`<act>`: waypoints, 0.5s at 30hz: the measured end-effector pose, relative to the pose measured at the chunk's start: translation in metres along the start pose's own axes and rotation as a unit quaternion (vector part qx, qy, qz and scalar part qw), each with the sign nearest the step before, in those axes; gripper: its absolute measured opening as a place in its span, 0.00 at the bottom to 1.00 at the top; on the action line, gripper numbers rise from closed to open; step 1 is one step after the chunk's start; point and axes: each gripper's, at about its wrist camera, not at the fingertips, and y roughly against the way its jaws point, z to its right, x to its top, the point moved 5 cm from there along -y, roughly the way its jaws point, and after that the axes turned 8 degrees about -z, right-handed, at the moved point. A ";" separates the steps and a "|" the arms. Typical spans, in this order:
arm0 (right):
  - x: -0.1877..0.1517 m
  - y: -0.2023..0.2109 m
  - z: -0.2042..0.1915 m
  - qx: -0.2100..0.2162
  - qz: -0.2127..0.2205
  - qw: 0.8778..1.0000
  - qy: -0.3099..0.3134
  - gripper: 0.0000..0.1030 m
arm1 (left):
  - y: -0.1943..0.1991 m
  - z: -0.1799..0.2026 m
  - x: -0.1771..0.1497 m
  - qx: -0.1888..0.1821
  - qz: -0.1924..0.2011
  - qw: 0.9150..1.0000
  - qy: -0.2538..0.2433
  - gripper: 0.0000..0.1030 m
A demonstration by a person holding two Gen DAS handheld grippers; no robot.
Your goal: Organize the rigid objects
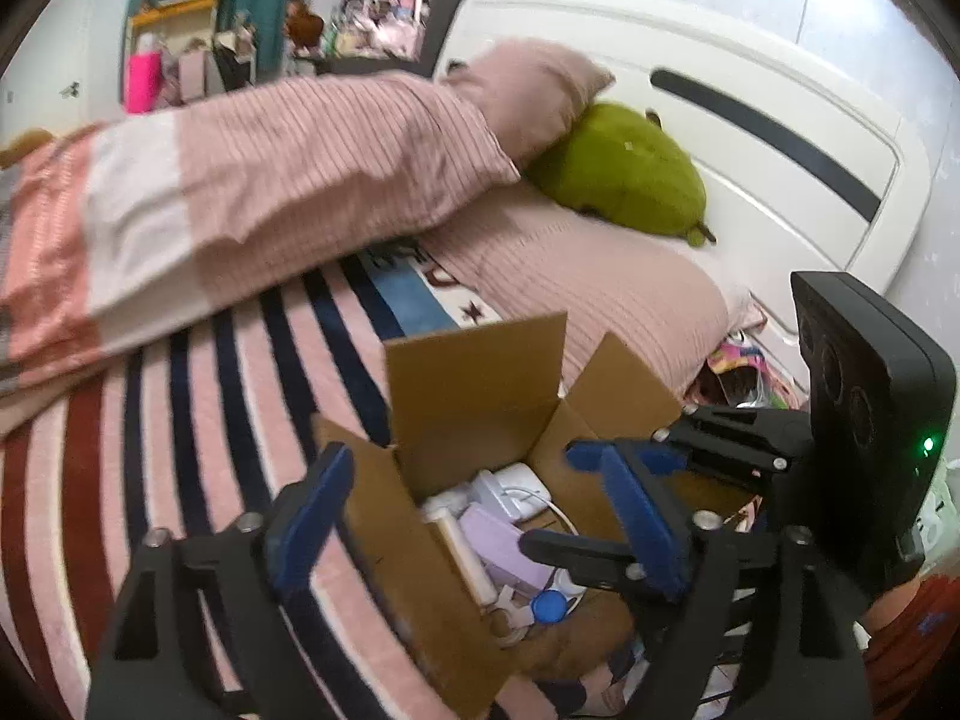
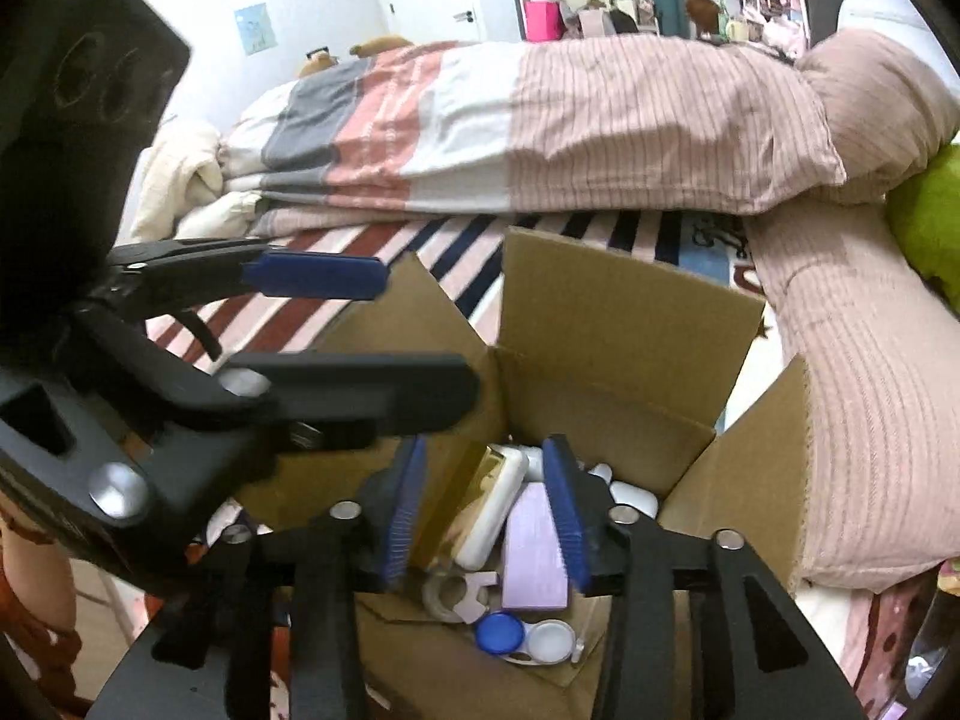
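Note:
An open cardboard box [image 1: 474,396] [image 2: 612,324] sits on the striped bed. It holds a lilac case [image 2: 534,552] [image 1: 498,540], a white case with a gold lid [image 2: 492,498], a blue-and-white contact lens case [image 2: 528,636] [image 1: 549,606], a white charger with its cable [image 1: 516,489] and other small items. My left gripper [image 1: 480,516] is open and empty over the box's left side. My right gripper [image 2: 486,510] is open over the box's contents, its blue pads either side of the white and lilac cases without gripping them. It also shows in the left wrist view [image 1: 591,498].
A folded striped duvet [image 1: 240,192] [image 2: 540,126] lies across the bed behind the box. Pink pillows [image 2: 864,360] and a green plush [image 1: 624,174] lie by the white headboard [image 1: 750,138]. Cluttered shelves stand at the far wall.

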 end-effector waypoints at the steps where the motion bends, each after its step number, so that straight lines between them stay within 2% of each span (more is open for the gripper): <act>1: 0.001 0.004 -0.002 -0.002 0.005 1.000 0.004 0.51 | 0.011 -0.003 -0.002 0.006 0.014 1.000 0.004 0.88; 2: 0.003 0.009 -0.006 -0.006 0.015 1.000 0.010 0.60 | 0.019 -0.006 -0.004 0.010 0.024 1.000 0.007 0.88; 6: 0.009 0.028 -0.021 -0.023 0.059 0.997 0.039 0.78 | 0.061 -0.023 -0.019 0.058 0.074 0.995 0.033 0.90; 7: 0.009 0.031 -0.023 -0.024 0.067 0.997 0.043 0.84 | 0.069 -0.028 -0.022 0.075 0.083 0.993 0.040 0.97; 8: 0.010 0.036 -0.027 -0.025 0.081 0.995 0.048 0.89 | 0.077 -0.033 -0.027 0.093 0.094 0.990 0.049 0.99; 12: 0.011 0.051 -0.042 -0.028 0.123 0.990 0.067 0.96 | 0.104 -0.057 -0.048 0.142 0.125 0.979 0.083 0.99; 15: 0.010 0.056 -0.048 -0.022 0.139 0.988 0.069 0.97 | 0.112 -0.073 -0.061 0.163 0.126 0.973 0.104 1.00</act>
